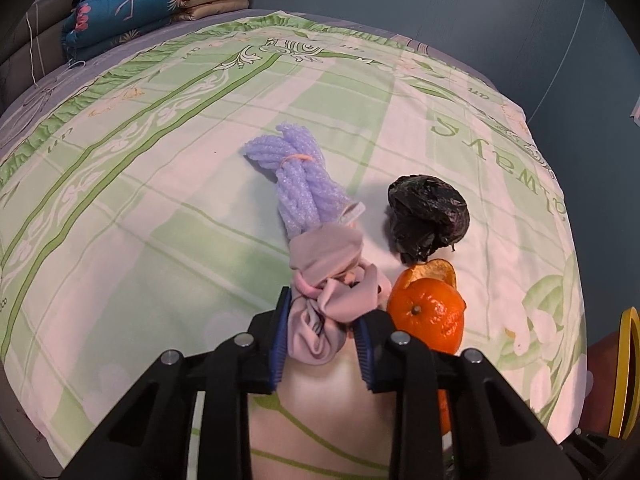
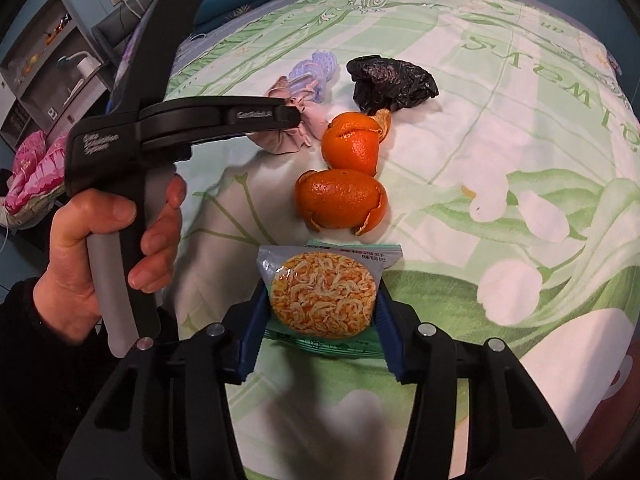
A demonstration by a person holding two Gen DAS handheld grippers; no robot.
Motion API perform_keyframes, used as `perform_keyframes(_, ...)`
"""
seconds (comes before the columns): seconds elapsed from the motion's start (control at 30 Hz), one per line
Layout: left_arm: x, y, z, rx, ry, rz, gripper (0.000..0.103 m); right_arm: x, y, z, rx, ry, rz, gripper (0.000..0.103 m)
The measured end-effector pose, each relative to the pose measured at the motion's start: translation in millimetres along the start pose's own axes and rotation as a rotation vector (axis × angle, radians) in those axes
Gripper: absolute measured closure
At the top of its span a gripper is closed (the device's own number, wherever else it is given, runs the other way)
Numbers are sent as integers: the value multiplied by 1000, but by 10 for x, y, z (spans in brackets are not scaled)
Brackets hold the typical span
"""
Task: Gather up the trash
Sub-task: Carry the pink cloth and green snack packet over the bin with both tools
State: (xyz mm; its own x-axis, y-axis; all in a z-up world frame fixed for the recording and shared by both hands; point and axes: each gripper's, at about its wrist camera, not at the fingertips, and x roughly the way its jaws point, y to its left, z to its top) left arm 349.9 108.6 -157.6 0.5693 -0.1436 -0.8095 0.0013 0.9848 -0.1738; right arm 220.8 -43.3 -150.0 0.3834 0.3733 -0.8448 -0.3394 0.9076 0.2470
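- two grippers are working at once on the green flowered bedsheet (image 1: 168, 184), each one on its own piece of trash.
- left gripper (image 1: 322, 334): its blue pads are closed on the pink crumpled cloth (image 1: 328, 292), which lies just beside the purple foam net bundle (image 1: 292, 176).
- right gripper (image 2: 320, 316): its pads press both sides of the snack packet (image 2: 324, 292), near the front edge of the bed; it looks gripped.
- two pieces of orange peel (image 2: 340, 200) and a black plastic bag (image 2: 392, 82) lie between, not yet collected.
- advice for the lift: i think it is best to raise both straight up and slowly, because the cloth may drag the foam net, and the smooth packet may slip.
- keep the left gripper away from the peel (image 1: 428, 312) touching the cloth.
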Motion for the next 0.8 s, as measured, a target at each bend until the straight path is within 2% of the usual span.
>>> perform_keyframes(0.23,-304,51,-52,-4,-35,-3,77,-110,10,-35,12,-3,24,57)
perform_keyframes(0.8,-1136,150,-370,-17,-122,-10,77,-827,151,-197,-35,-116,36,57)
